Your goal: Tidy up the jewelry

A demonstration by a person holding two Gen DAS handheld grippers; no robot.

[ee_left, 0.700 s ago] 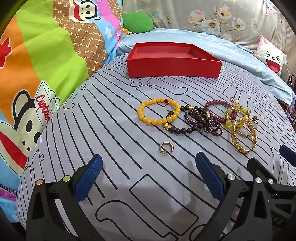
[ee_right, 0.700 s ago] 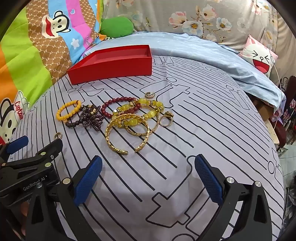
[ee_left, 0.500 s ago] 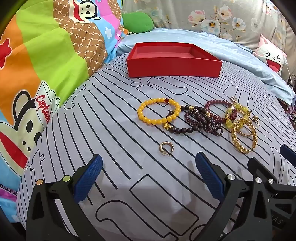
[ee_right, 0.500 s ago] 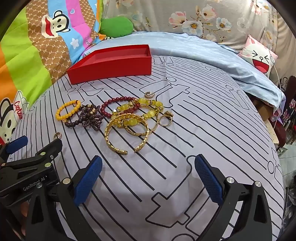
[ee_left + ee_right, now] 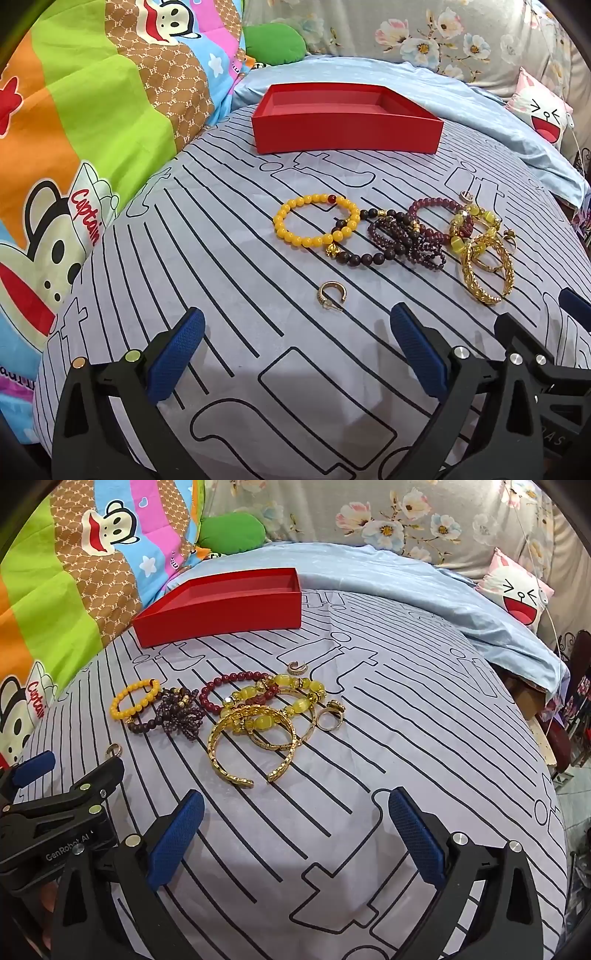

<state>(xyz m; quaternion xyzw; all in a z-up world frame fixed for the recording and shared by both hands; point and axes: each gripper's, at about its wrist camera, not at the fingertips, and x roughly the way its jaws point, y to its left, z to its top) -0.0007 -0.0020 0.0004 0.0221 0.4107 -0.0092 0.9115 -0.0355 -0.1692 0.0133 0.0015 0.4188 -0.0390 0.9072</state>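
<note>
While jaws gape, both grippers (left gripper (image 5: 295,354), right gripper (image 5: 295,834)) tilt downward.

Red tray (image 5: 347,127) appeared matt, card-like, with smooth walls. Bedsheet (image 5: 221,258) was soft matt cloth, lightly creased. Yellow bead bracelet (image 5: 316,220) looked glossy and smooth; dark bead bracelets (image 5: 391,240) polished. Gold bangles (image 5: 255,738) were shiny textured metal. Gripper pads (image 5: 177,834) showed blue, finely textured rubbery faces on matt black plastic arms.

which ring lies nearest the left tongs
The small gold open ring, lying alone on the striped cloth just ahead of the open left tongs; the other rings sit far off beside the bracelet pile.
</note>
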